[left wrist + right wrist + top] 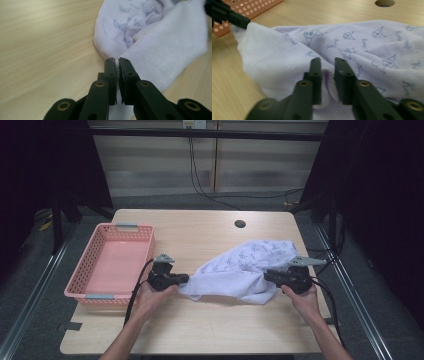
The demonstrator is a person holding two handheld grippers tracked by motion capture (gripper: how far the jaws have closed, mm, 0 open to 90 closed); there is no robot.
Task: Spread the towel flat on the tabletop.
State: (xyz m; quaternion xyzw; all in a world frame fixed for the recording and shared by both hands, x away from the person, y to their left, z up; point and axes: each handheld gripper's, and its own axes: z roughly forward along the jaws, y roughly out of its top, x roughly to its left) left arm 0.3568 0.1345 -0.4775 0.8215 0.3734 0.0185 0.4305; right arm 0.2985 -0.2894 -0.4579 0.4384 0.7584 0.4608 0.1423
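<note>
White printed towel (242, 270) crumpled on table, stretched between both ends.
</note>
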